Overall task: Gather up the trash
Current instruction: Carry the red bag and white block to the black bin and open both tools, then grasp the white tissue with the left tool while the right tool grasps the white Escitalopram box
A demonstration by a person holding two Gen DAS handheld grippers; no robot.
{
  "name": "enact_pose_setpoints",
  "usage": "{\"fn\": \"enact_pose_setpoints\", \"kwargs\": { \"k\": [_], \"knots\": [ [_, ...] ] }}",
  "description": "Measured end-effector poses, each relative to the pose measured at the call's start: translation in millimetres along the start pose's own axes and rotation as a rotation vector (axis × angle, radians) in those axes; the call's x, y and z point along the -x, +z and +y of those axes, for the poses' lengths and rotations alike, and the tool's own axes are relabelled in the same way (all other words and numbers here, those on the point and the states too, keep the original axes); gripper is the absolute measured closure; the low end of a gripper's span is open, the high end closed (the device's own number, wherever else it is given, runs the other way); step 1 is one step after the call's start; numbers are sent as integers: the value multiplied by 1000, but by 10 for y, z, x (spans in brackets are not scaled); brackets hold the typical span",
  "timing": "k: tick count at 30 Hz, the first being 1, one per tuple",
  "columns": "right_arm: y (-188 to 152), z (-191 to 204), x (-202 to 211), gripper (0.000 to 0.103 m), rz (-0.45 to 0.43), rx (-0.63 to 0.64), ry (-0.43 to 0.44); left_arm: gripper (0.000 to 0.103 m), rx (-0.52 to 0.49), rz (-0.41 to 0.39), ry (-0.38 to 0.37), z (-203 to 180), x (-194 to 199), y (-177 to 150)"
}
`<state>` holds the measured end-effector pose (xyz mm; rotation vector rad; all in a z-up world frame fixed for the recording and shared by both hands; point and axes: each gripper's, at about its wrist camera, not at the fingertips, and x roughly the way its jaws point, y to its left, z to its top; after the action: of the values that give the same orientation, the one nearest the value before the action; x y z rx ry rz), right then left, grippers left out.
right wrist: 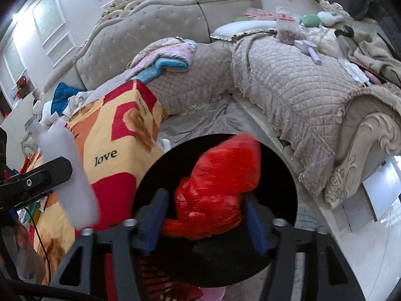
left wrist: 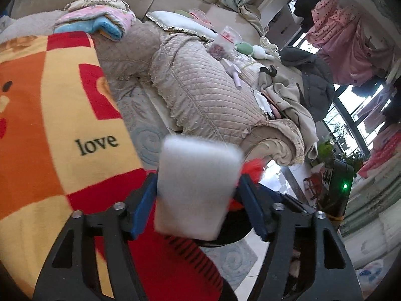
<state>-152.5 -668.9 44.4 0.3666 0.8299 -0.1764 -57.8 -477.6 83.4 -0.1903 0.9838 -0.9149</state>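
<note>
A white foam block [left wrist: 198, 188] sits blurred between the blue pads of my left gripper [left wrist: 198, 200], whose jaws stand wide and loose around it. My right gripper [right wrist: 205, 208] is open too. A crumpled red plastic bag [right wrist: 220, 183], also blurred, hangs between its pads with a gap on the left side. Both pieces are right over the round dark mouth of a black bin [right wrist: 280, 175]. The right wrist view shows the white foam block [right wrist: 72, 175] again at the left, beside a black finger [right wrist: 50, 171] of the left gripper. A corner of the red bag [left wrist: 253, 168] peeks past the block.
A beige quilted sofa [right wrist: 288, 87] curves behind the bin, strewn with folded towels [right wrist: 170, 60], a packet [right wrist: 285, 30] and clothes [left wrist: 288, 97]. An orange-and-red "love" blanket [left wrist: 62, 125] hangs at the left. A pale rug [left wrist: 233, 260] and glossy tiles lie below.
</note>
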Motion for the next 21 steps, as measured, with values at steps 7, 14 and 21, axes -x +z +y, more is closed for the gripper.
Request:
{"fn": "enact_pose_setpoints", "kwargs": {
  "k": [7,14,21],
  "knots": [
    [-52,41,10,28,2,1,13,28,-8,4,55,37,54,-34],
    [-118,215,-20,28,14,21,37,28,-23,-50,187,173,298,-124],
    [-179,516,-23,28,29,56,80,28,-43,-84,344,370,575,-290]
  ]
}}
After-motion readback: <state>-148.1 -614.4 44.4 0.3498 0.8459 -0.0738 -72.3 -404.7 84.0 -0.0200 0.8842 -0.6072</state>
